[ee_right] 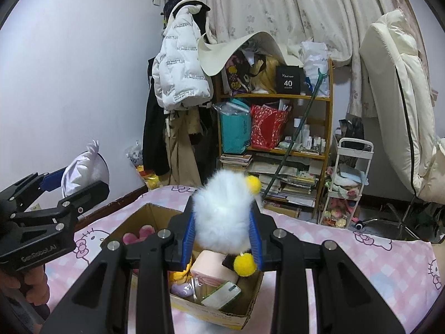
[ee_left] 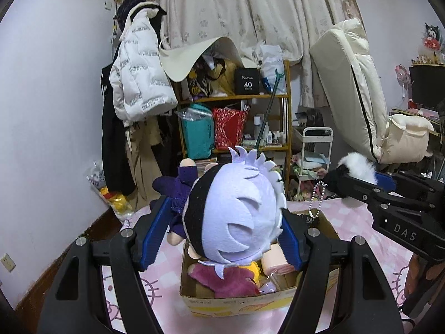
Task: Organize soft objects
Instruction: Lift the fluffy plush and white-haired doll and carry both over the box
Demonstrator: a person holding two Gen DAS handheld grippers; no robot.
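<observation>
The left gripper pinches a big-headed plush doll with pale lilac hair and a dark purple outfit, its blue pads pressed against the head's sides, above the open cardboard box on the pink bedsheet. The right gripper squeezes a fluffy white toy with yellow pompoms, held over the same box. Inside the box lie a magenta plush, a yellow plush, and a peach-coloured pad.
</observation>
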